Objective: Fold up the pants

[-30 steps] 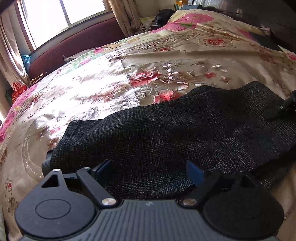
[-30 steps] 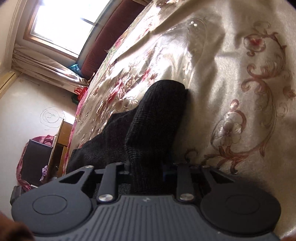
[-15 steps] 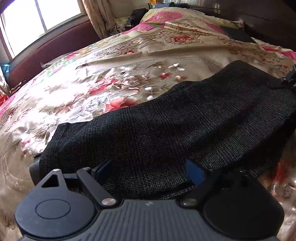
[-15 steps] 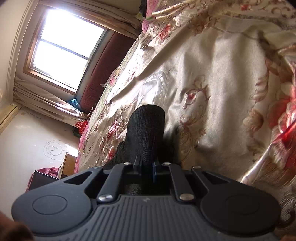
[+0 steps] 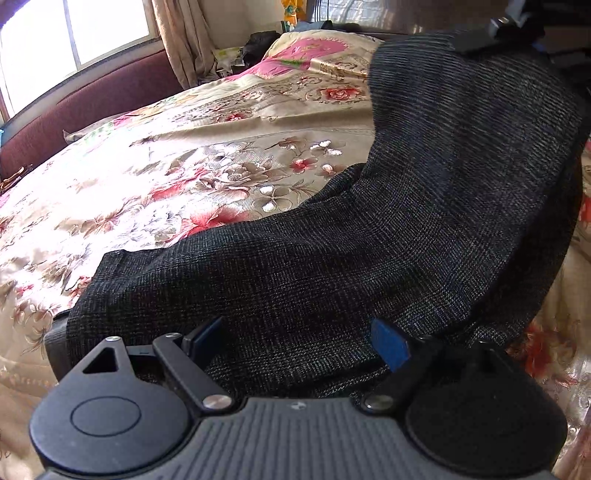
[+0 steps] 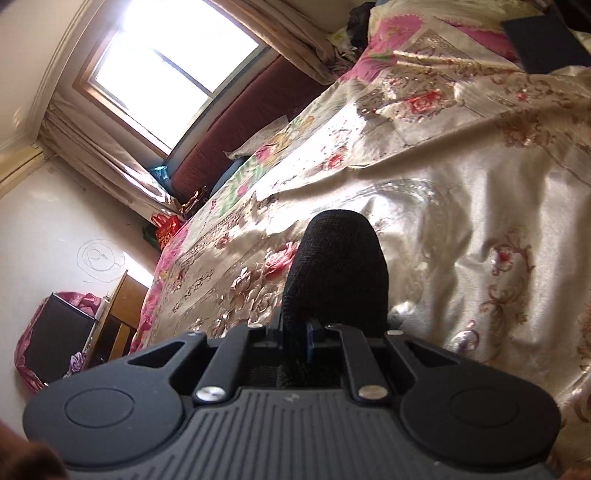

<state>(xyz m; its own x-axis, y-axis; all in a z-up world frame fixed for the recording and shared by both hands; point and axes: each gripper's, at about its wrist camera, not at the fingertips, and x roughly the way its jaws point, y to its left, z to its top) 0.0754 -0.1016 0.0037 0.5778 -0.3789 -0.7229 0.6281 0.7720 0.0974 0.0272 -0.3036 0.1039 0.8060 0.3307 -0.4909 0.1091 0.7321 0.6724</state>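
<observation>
Across the lower half of the left wrist view, dark grey woven pants (image 5: 332, 258) lie on a floral satin bedspread (image 5: 166, 177), their near edge running under the left gripper (image 5: 299, 343). That gripper's blue-padded fingers (image 5: 389, 345) stand wide apart over the cloth with nothing pinched between them, so the tool is released. From there the pants rise in a curve toward the upper right of the frame, where the right gripper (image 5: 491, 27) shows as a black piece clamped on the lifted end, clear of the bed.

At the bottom centre of the right wrist view, the right gripper (image 6: 295, 336) is clenched on a fold of the same pants (image 6: 336, 269); its jaws have just been closing and now stand nearly together with the fabric between them. Above the fingertips the cloth bulges up as a rounded black hump in the middle of the frame, with the bedspread (image 6: 461, 192) behind it. A bright window (image 6: 170, 70) with beige curtains (image 6: 107, 158) sits at the upper left, a dark red padded headboard (image 6: 251, 122) runs below it, and a wooden cabinet (image 6: 118, 317) stands at the lower left beside the bed. Pink floral pillows (image 5: 314, 51) lie at the top centre of the left wrist view.
</observation>
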